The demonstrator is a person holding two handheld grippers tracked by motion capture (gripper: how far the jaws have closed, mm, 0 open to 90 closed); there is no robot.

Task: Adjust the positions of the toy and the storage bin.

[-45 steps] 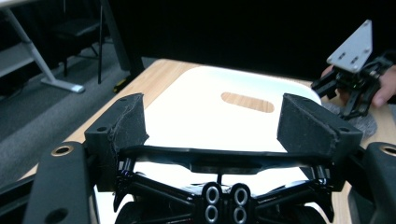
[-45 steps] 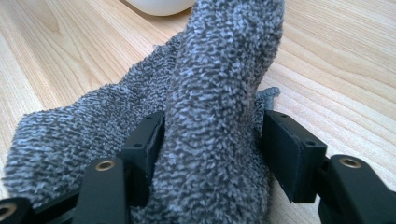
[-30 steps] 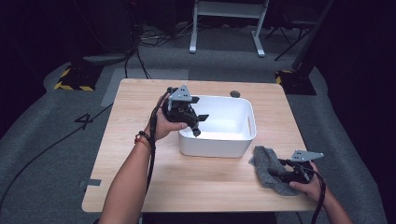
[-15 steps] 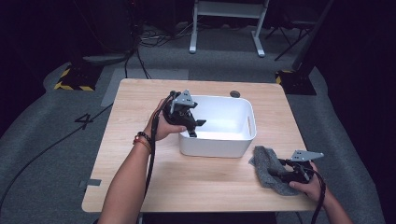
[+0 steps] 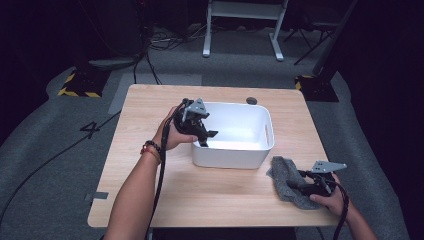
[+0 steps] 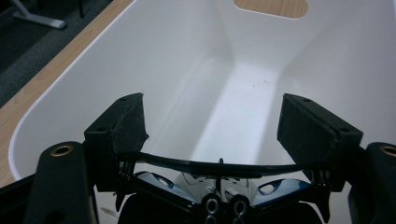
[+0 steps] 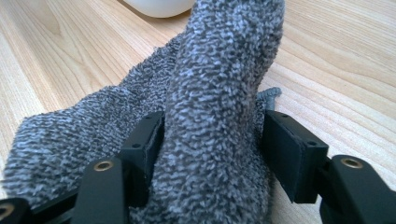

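One desk (image 5: 165,200), light wood grain, centre of the high view. One white tub (image 5: 235,161) right of centre on it, rounded corners, a cut-out handle slot in its right end wall; no label readable on it. One grey terry cloth (image 5: 286,176) on the desk at lower right, just beside the tub's near right corner. One small dark round disc (image 5: 251,100) on the desk behind the tub.

Two hand-held grippers. Left hand-held gripper (image 5: 206,138) at the tub's left rim, tips over the inside; jaws spread, nothing between the pads (image 6: 128,123). Right hand-held gripper (image 5: 295,184) at lower right; a raised fold of cloth (image 7: 219,107) is pinched between its jaws.

Writing: one figure "4" (image 5: 91,129) marked on the grey floor, left of the desk.
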